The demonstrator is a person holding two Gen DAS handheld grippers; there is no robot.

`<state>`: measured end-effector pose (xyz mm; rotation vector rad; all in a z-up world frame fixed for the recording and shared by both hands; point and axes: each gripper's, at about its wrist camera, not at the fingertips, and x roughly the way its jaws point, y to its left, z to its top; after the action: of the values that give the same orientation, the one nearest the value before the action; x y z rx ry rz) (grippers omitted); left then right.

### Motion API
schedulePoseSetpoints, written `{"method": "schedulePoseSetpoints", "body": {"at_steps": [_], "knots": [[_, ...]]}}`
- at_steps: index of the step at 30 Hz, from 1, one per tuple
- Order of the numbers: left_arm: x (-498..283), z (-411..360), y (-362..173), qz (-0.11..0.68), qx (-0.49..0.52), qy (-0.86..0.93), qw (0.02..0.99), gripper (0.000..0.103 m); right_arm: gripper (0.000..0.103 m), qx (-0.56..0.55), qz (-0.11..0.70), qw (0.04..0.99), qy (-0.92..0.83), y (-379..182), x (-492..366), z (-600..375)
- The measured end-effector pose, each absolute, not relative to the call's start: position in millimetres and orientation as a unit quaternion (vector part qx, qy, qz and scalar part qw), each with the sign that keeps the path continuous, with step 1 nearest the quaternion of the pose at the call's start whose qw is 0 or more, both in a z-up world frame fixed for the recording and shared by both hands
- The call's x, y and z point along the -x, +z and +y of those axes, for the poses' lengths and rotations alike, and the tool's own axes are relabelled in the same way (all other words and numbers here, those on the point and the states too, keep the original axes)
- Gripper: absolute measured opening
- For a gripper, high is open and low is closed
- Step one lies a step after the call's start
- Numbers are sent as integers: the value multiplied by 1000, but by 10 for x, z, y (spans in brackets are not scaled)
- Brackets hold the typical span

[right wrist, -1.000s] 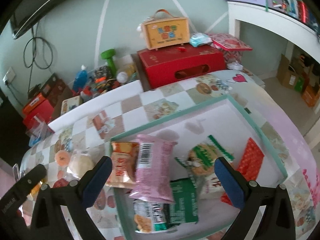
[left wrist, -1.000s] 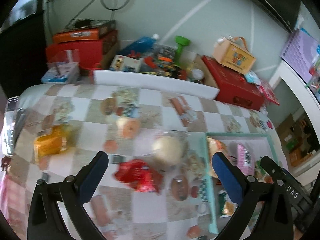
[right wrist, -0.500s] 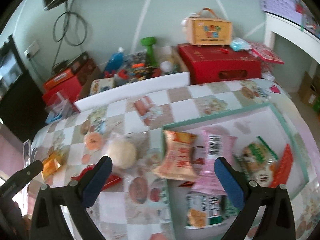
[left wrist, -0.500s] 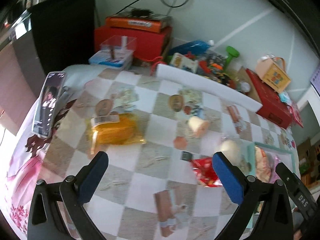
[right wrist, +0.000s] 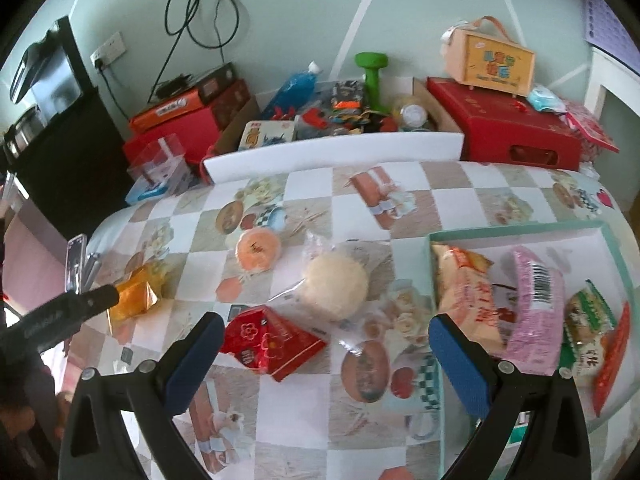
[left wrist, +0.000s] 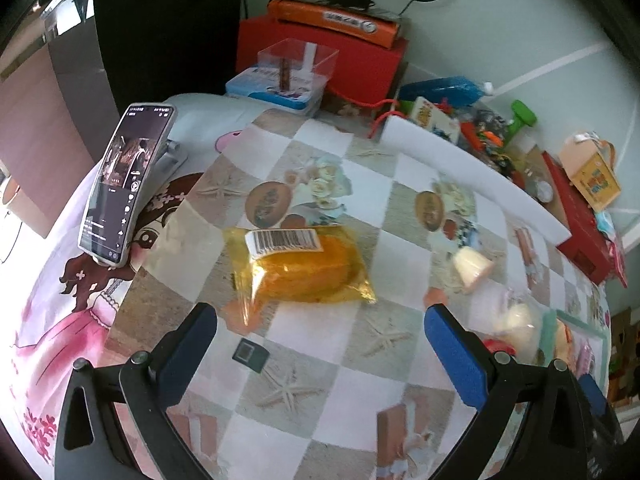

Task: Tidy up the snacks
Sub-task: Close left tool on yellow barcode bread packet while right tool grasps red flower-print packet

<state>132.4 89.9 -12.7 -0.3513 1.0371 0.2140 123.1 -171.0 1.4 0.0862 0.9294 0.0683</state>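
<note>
The checkered table (right wrist: 460,196) carries a yellow packet (left wrist: 298,266), red packet (right wrist: 270,342), round bun (right wrist: 334,288), and a teal tray (right wrist: 516,232).

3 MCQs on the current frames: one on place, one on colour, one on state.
1. The yellow barcoded packet lies:
A. in the tray
B. on the checked tablecloth, ahead of the left gripper
C. on the phone

2. The right gripper has finger pads coloured:
A. blue
B. red
C. green

3. The right gripper is:
A. shut on the red packet
B. open, holding nothing
C. shut on the round bun

Key: 1 B, it rests on the cloth beyond the open fingers; 2 A, both pads show blue; 3 B, the fingers stand wide apart above the red packet.
</note>
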Motion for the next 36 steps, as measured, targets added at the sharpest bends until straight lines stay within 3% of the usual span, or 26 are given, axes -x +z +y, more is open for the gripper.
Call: {"method": "schedulePoseSetpoints", "body": {"at_steps": [36], "knots": [[-1823, 1104, -621, 489, 166, 122, 847, 103, 103, 13, 507, 860, 57, -601, -1391, -1211]]}}
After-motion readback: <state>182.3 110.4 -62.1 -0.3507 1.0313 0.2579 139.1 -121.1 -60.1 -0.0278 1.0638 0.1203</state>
